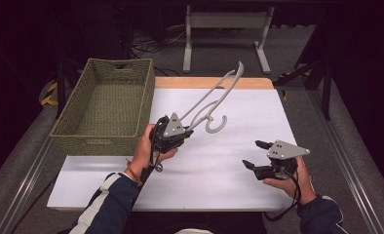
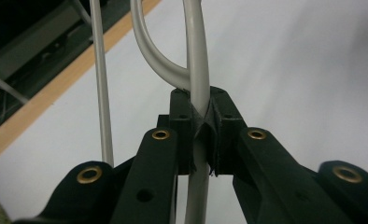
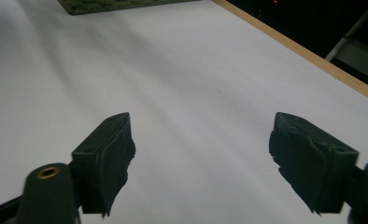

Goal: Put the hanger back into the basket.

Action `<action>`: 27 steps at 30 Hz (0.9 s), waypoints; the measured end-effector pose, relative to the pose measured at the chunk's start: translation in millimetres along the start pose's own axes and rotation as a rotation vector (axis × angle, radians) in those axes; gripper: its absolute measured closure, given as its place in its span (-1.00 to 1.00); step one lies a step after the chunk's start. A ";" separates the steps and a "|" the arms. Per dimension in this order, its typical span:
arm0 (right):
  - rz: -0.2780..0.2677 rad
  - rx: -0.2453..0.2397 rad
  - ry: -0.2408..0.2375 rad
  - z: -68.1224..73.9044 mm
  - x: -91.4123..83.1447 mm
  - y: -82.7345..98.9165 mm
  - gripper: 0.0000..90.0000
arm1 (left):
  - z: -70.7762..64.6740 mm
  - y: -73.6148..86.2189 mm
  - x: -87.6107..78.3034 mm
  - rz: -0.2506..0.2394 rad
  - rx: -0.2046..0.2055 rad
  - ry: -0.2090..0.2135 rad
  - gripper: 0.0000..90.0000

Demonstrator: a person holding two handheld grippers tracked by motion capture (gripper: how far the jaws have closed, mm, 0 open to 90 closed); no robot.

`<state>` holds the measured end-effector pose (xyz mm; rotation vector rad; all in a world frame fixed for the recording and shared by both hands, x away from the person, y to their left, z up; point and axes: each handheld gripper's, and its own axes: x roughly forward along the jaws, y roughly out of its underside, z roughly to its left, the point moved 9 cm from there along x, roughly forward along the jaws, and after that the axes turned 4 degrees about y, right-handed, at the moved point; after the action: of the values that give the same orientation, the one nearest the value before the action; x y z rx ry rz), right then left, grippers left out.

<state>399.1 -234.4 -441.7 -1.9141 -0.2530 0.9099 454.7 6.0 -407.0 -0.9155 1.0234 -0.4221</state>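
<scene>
A grey plastic clothes hanger (image 1: 214, 95) is held up off the white table (image 1: 214, 170), slanting up and away toward the far right, its hook curling down near the middle. My left gripper (image 1: 187, 130) is shut on one of its bars. In the left gripper view the two pads clamp the grey bar (image 2: 198, 84), and a thinner bar (image 2: 100, 93) runs alongside at the left. My right gripper (image 1: 257, 154) hovers low over the table at the right, open, with nothing between its fingers (image 3: 105, 158).
A woven green basket (image 1: 105, 105) stands on the table's left side, empty inside. A wooden edge (image 1: 214, 82) runs along the table's far side. A grey metal frame (image 1: 224, 34) stands on the floor beyond. Bare white surface lies between the grippers.
</scene>
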 end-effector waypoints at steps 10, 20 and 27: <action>-0.029 0.023 0.057 -0.4 12.5 6.2 -0.74 | 17.5 -26.8 -28.7 -0.077 0.009 -0.075 0.83; -0.074 0.040 0.123 2.6 17.2 4.6 -0.77 | 29.8 -42.6 -56.6 -0.138 0.000 -0.110 0.83; -0.069 0.018 0.125 6.9 18.9 5.1 -0.76 | 34.4 -55.6 -79.9 -0.183 0.010 -0.145 0.83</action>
<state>406.6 -222.4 -456.9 -1.9256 -0.2340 0.7418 451.5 44.3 -311.2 -1.0201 0.8080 -0.5055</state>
